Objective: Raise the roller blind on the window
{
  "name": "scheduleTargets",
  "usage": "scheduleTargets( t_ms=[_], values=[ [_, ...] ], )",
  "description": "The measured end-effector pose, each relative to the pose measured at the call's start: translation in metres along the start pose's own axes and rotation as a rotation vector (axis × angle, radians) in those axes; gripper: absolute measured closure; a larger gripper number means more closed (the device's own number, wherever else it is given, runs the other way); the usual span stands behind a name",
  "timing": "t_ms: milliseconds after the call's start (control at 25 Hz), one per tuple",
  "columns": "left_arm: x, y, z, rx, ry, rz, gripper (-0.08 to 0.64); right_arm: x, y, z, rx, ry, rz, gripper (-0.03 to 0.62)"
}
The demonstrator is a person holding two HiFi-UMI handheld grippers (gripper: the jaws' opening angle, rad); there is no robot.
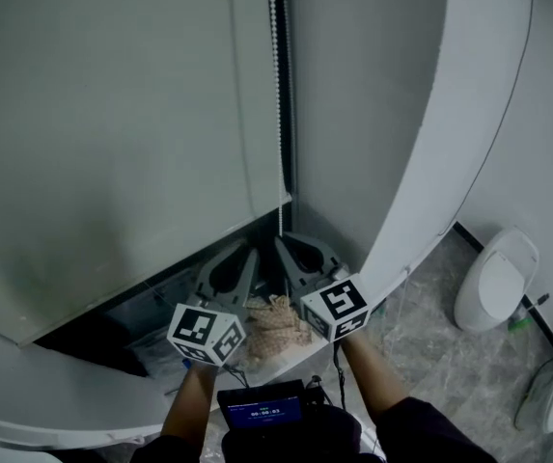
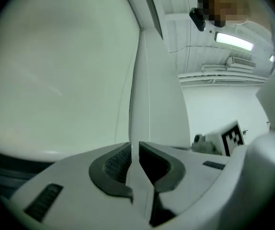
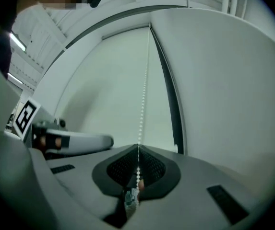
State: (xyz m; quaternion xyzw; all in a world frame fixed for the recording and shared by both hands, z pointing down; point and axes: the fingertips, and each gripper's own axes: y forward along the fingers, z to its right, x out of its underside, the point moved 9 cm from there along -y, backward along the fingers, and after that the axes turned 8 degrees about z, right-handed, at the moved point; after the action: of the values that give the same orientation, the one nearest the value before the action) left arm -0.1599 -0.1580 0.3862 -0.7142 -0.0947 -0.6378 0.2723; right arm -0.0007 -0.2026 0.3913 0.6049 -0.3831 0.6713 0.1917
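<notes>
Right claw (image 3: 137,164) pinches bead chain (image 3: 144,95).

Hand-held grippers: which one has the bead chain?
The right hand-held gripper: the bead chain runs between its closed jaws. The left hand-held gripper holds no chain.

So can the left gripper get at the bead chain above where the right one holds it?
Probably yes. The bead chain hangs free above the right gripper, which is shut on it low down; the left gripper sits just beside it, nothing between them.
</notes>
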Motion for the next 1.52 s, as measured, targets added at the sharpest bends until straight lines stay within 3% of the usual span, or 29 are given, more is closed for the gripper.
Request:
scheduleTargets(
  t_ms=[240, 400, 600, 760, 840, 920, 1040, 1280, 1400, 1520],
  values=[
    [-0.039, 0.041, 0.022, 0.093, 0.051, 0.038, 0.539, 0.049, -0.013, -0.016, -0.012, 0.06, -0.089, 0.581],
    [-0.052, 0.053, 0.032, 0.087, 0.058, 0.064, 0.535, 0.08, -0.029, -0.028, -0.01, 0.095, -0.155, 0.581],
    [-0.03, 0.05, 0.038, 0.087, 0.044, 0.009, 0.546, 0.109, -0.055, -0.033, 0.021, 0.144, -0.219, 0.581],
    [-0.004, 0.039, 0.04, 0.069, 0.059, -0.014, 0.548, 0.152, -0.08, -0.043, -0.068, 0.148, -0.467, 0.58],
    [-0.003, 0.037, 0.037, 0.061, 0.063, -0.013, 0.549, 0.16, -0.094, -0.041, -0.069, 0.207, -0.508, 0.578],
    [-0.002, 0.037, 0.034, 0.057, 0.063, -0.01, 0.549, 0.149, -0.1, -0.028, -0.027, 0.28, -0.454, 0.578],
    [0.007, 0.035, 0.03, 0.051, 0.067, -0.026, 0.549, 0.102, -0.09, -0.006, -0.011, 0.295, -0.322, 0.578],
    [0.04, 0.028, 0.03, 0.042, 0.052, -0.092, 0.549, -0.041, -0.049, 0.009, -0.09, 0.183, -0.018, 0.57],
    [0.059, 0.024, 0.033, 0.047, 0.041, -0.134, 0.549, -0.095, -0.027, 0.005, -0.149, 0.107, 0.061, 0.515],
    [0.075, 0.018, 0.037, 0.053, 0.031, -0.164, 0.549, -0.128, -0.008, 0.003, -0.152, 0.036, 0.107, 0.511]
  ],
)
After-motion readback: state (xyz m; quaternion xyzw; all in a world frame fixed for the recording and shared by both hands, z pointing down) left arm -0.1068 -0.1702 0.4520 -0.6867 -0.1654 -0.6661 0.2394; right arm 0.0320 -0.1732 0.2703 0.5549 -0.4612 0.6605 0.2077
